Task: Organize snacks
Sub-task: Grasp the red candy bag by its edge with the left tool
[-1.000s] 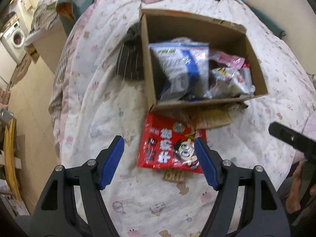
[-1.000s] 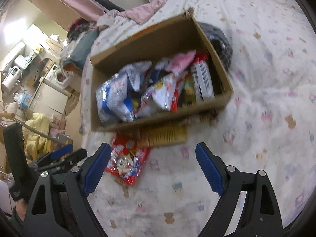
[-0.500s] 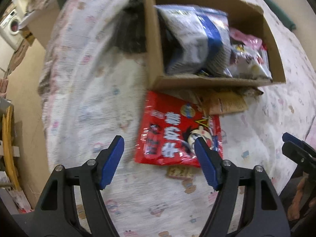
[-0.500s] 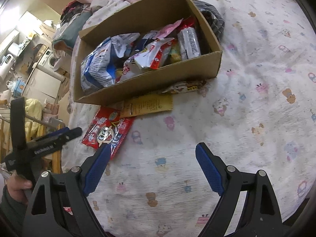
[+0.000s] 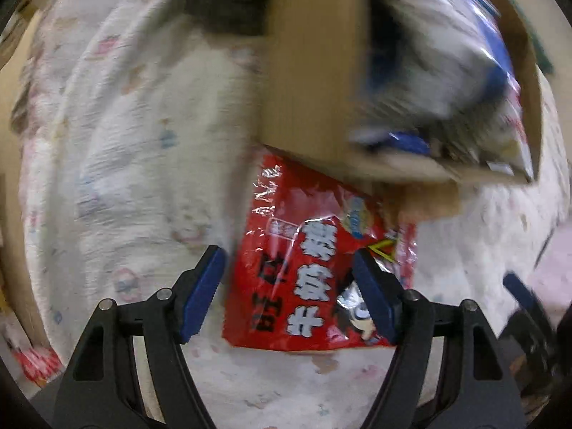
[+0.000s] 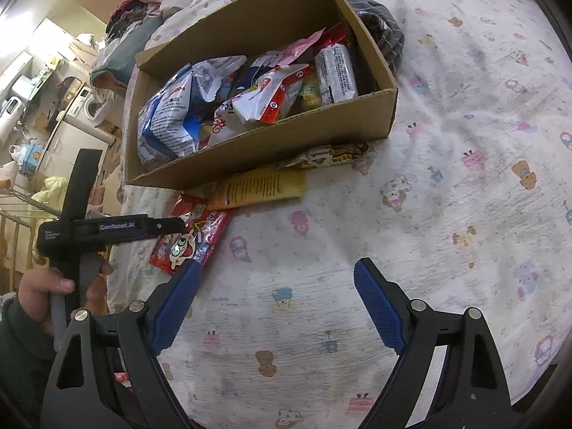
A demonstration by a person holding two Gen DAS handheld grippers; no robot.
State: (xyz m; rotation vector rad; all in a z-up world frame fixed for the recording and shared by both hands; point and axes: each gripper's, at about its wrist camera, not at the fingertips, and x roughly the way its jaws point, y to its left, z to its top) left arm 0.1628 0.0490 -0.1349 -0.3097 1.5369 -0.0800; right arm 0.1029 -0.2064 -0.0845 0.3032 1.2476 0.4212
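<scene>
Hovering, left hand-held gripper (image 5: 287, 287): jaws wide, straddling red snack bag (image 5: 314, 268), nothing gripped.
Red snack bag: flat on bed (image 6: 447, 214), top edge tucked under cardboard box (image 6: 271, 150) corner.
Right hand-held gripper (image 6: 277, 302): wide apart, empty, over bare quilt.
Box: full of snack packs.
Yellow packet (image 6: 262, 187): lying w/ a printed wrapper (image 6: 329, 155), along box front.

A box (image 6: 264, 150) sits on the bed (image 6: 447, 214), snack bags (image 6: 271, 96) inside it. Before its near wall lie a flat packet (image 6: 261, 187) and a pouch (image 5: 314, 271), the pouch leftmost.
</scene>
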